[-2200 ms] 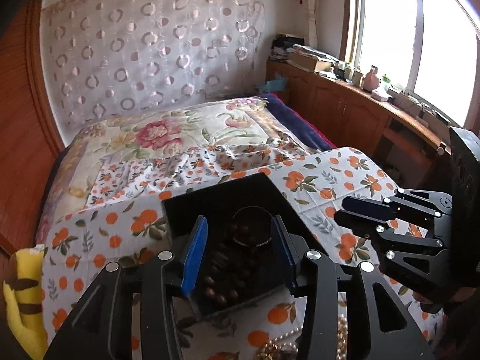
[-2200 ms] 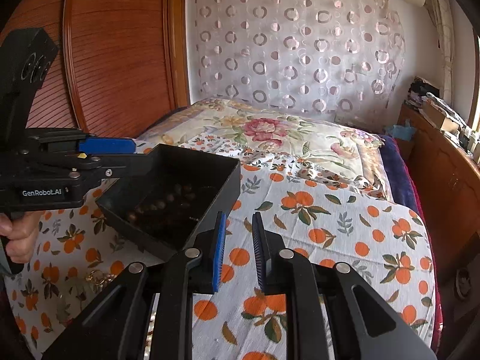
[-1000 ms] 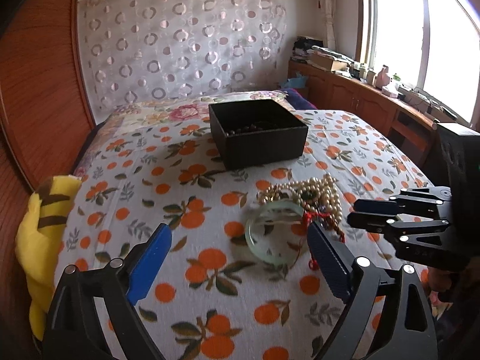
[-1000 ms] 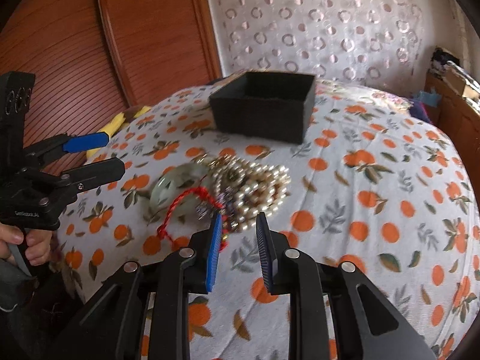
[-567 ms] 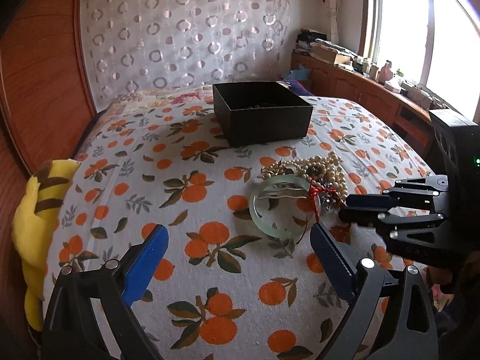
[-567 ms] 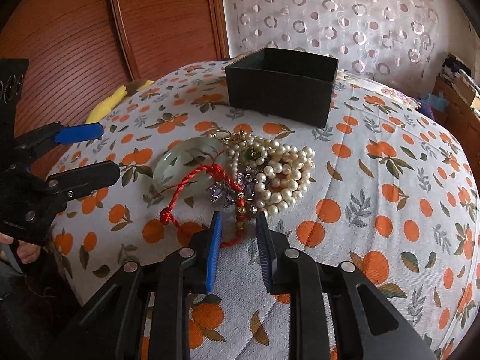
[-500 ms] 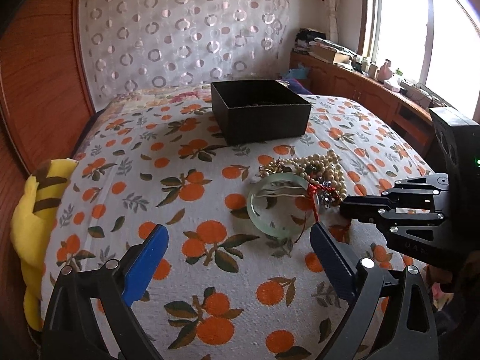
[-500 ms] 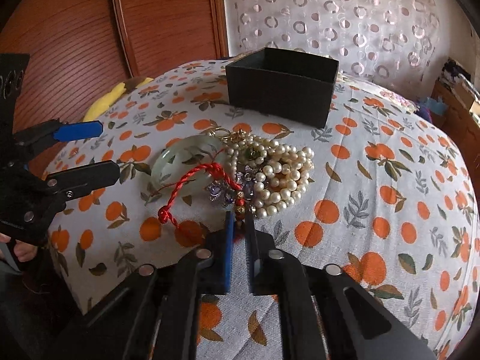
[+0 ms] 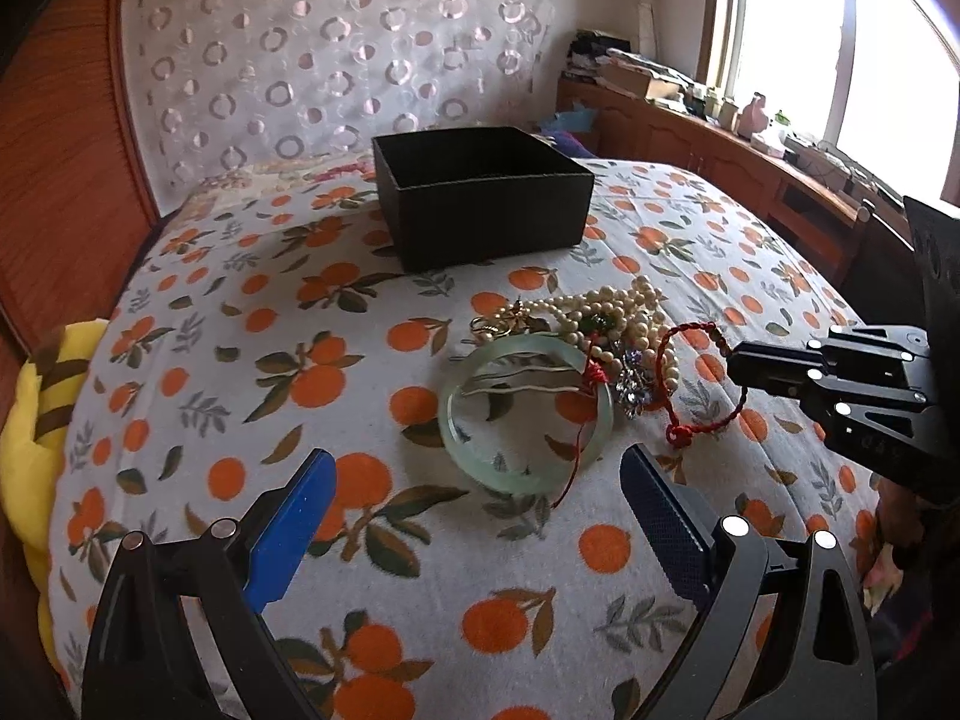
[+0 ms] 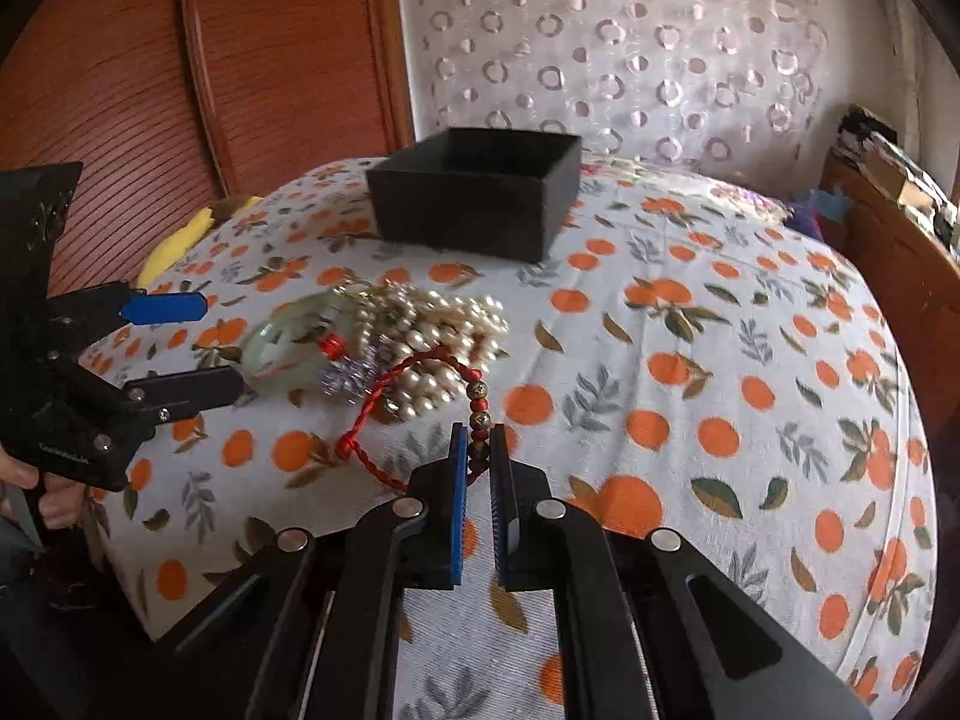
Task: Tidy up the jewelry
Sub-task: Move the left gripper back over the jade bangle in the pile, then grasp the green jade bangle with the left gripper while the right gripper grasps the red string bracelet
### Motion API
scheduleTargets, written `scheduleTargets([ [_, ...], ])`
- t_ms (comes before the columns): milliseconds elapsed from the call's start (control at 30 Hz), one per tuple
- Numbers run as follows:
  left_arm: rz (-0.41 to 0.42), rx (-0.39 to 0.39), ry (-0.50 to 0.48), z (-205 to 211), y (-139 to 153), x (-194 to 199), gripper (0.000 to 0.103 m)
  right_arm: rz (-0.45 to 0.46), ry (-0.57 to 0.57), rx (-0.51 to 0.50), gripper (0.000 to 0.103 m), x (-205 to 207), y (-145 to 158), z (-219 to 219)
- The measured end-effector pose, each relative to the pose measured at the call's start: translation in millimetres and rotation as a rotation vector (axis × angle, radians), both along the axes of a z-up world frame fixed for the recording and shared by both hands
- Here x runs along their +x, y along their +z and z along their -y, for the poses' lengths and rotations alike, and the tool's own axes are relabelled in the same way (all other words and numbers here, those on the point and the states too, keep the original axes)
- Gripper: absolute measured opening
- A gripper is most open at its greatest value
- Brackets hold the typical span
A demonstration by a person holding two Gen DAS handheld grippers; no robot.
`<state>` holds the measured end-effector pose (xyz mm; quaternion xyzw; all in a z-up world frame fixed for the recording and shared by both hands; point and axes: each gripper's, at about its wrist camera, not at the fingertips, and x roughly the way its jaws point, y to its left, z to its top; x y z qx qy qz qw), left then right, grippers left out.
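My right gripper (image 10: 478, 461) is shut on a red cord bracelet (image 10: 390, 387) with brown beads and holds it lifted off the cloth; it also shows in the left wrist view (image 9: 690, 384), with the right gripper (image 9: 735, 363) at its end. A jewelry pile lies beside it: pearl necklaces (image 9: 612, 315), a pale green jade bangle (image 9: 525, 408) and a small crystal piece (image 9: 633, 381). A black open box (image 9: 480, 195) stands behind the pile. My left gripper (image 9: 477, 516) is open and empty, just in front of the bangle.
The orange-print cloth (image 9: 300, 372) covers a bed. A yellow soft toy (image 9: 27, 396) lies at the left edge. A wooden wardrobe (image 10: 270, 60) stands left, a wooden sideboard (image 9: 720, 162) under the window on the right.
My left gripper put the black box down, opened and drew back. My right gripper moved to the pile, shut on the red bracelet and lifted it up and right.
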<state>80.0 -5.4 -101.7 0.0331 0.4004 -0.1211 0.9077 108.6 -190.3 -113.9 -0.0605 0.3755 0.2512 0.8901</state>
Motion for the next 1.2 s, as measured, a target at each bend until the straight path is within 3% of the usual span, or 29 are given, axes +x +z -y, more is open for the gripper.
scheduleTargets([
  [367, -0.073, 0.008, -0.046, 19, -12, 26, 0.092, 0.011, -0.021, 0.018, 0.008, 1, -1, 3],
  [667, -0.076, -0.008, -0.064, 21, -11, 30, 0.091, 0.013, -0.023, 0.016, 0.008, -1, -1, 3],
  [900, -0.067, -0.014, -0.09, 24, -10, 29, 0.078, 0.013, -0.022, 0.017, 0.008, -1, -2, 3],
  [1067, -0.057, -0.011, -0.086, 22, -10, 22, 0.077, 0.013, -0.022, 0.017, 0.008, -1, -2, 3],
  [1100, -0.055, -0.014, -0.082, 21, -9, 21, 0.069, 0.014, -0.023, 0.017, 0.008, 0, -2, 3],
  [1200, -0.059, -0.033, -0.072, 15, -8, 18, 0.069, 0.013, -0.022, 0.016, 0.008, 0, -2, 3],
])
